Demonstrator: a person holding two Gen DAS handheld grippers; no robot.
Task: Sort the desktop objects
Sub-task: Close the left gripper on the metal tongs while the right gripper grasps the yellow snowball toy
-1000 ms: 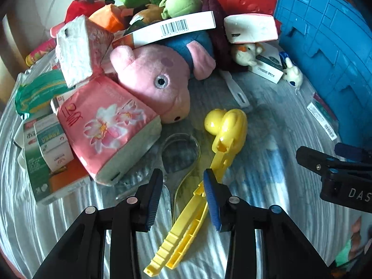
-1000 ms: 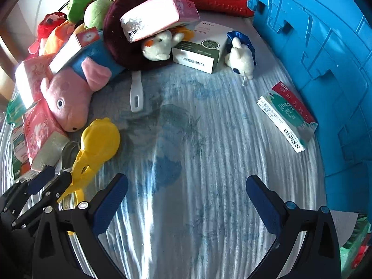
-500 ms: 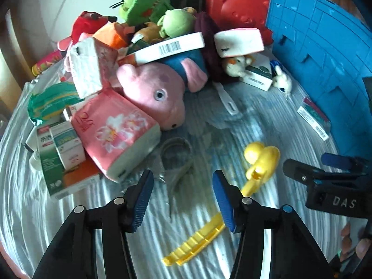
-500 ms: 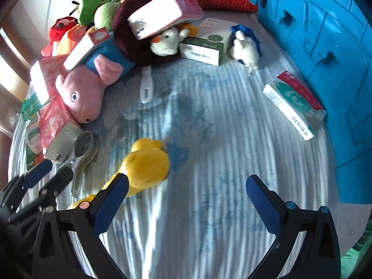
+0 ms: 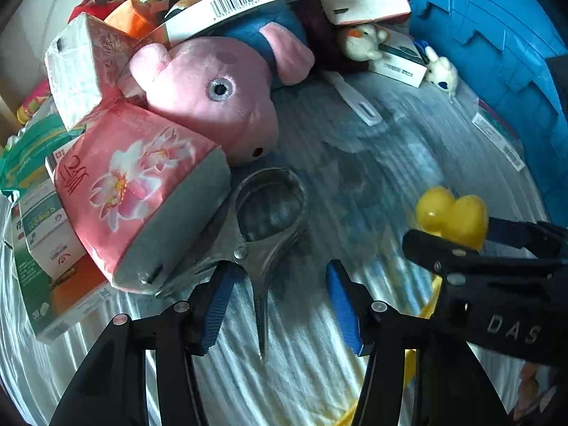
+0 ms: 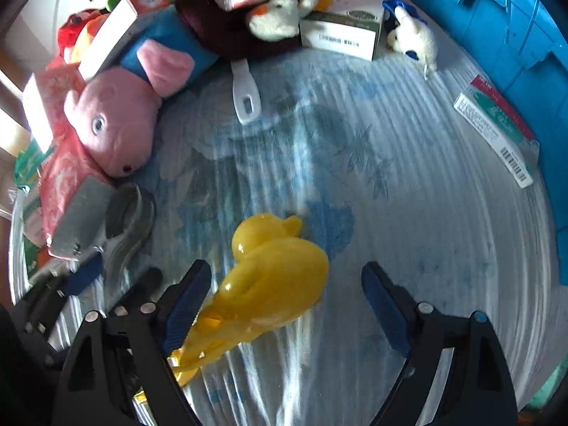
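The yellow duck (image 6: 277,273) is smooth, shiny plastic with a round head and a fat body, and a long ridged handle runs back from it. It lies on the cloth (image 6: 408,213) between the two blue pads of the right gripper (image 6: 284,305). The pads are not touching it, and the jaws are closing.

The left gripper (image 5: 280,305) stands part way open. The thin pointed end of the metal tongs (image 5: 264,234) lies between its blue ribbed pads, and the pads do not touch it. The tongs are dull grey metal with a big round loop at the far end and a rivet in the middle.

Just left of the tongs is a soft pink tissue pack (image 5: 138,191) with flowers printed on it. Behind it lies a fuzzy pink pig (image 5: 209,106) with a stitched grey eye and a blue top. A flat white box (image 5: 234,0) with a bar code leans on the pig. More boxes, packs and soft toys are piled far and left. A little white plush duck (image 6: 277,17) with an orange beak sits near a white and green box (image 6: 340,32). A small white plush animal (image 6: 415,39) is just right of that box. A white plastic handle (image 6: 245,92) sticks out from under the pile.

The cloth is pale, with thin ribs and faded blue leaf shapes. On the right stands a hard blue plastic crate (image 6: 514,28) with blocky ridges. A long green and red box (image 6: 497,127) lies flat beside it.
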